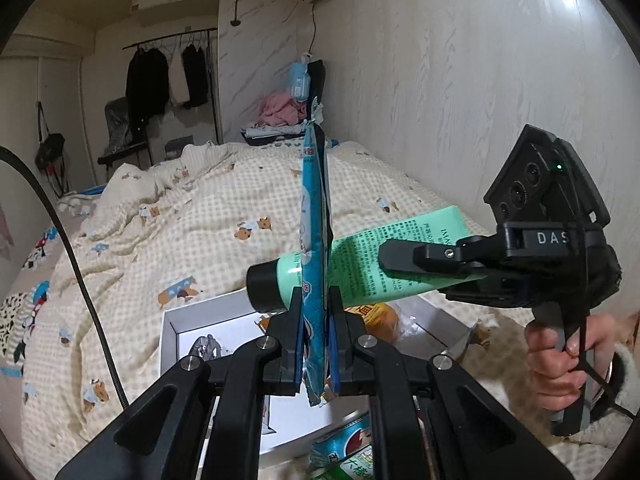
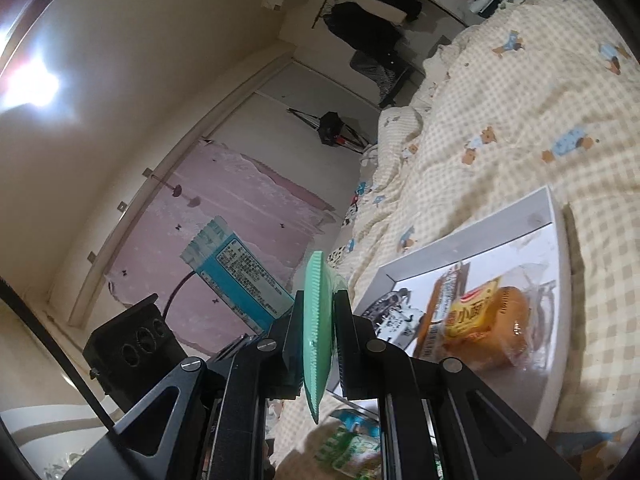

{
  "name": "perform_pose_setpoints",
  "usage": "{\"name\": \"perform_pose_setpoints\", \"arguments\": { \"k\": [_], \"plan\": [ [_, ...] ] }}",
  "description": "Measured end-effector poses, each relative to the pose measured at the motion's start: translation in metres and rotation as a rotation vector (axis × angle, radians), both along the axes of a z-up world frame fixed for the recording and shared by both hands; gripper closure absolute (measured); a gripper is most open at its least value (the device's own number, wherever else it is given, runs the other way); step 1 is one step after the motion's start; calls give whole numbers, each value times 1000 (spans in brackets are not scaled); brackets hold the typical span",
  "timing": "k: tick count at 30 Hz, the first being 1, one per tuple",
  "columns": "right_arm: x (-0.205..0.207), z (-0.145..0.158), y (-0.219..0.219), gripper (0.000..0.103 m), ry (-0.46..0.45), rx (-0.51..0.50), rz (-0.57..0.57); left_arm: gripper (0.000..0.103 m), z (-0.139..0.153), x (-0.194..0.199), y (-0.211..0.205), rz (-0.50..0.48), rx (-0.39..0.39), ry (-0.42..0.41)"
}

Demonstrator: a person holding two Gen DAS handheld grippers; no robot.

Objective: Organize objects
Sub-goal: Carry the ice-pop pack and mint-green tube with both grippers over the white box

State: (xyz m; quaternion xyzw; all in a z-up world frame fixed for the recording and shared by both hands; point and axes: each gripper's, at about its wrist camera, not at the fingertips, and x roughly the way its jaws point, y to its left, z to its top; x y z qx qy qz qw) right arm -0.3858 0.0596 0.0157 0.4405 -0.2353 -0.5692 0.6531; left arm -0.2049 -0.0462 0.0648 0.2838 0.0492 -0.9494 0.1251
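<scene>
green packet (image 2: 348, 446): blurred, print unreadable | white box (image 1: 170, 332): partly hidden behind fingers

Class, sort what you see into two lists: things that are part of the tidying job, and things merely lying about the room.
Job: blue packet in left tongs; green tube in right tongs; white box; wrapped bun.

Lying about: hanging clothes; pink clothes pile; quilt.

A bed (image 1: 208, 216) carries everything here — its cream checked quilt (image 2: 520, 120), printed with little bears, is rumpled across it. A white shallow box (image 2: 552, 360) sits on the quilt, a wrapped bun (image 2: 492, 328) inside. Beside the box lie green snack packets (image 2: 348, 444) — labels blurred.
</scene>
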Motion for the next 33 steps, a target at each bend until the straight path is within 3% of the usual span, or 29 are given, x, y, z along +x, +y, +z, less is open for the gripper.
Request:
{"name": "perform_pose_setpoints", "arguments": {
  "k": [11,33],
  "plan": [
    [12,-3,-3,89,120,72,-45,92,-16,-6,-18,18,86,-26],
    [3,-23,-4,89,93,168,-74,92,-46,-21,-28,50,131,-135]
  ]
}}
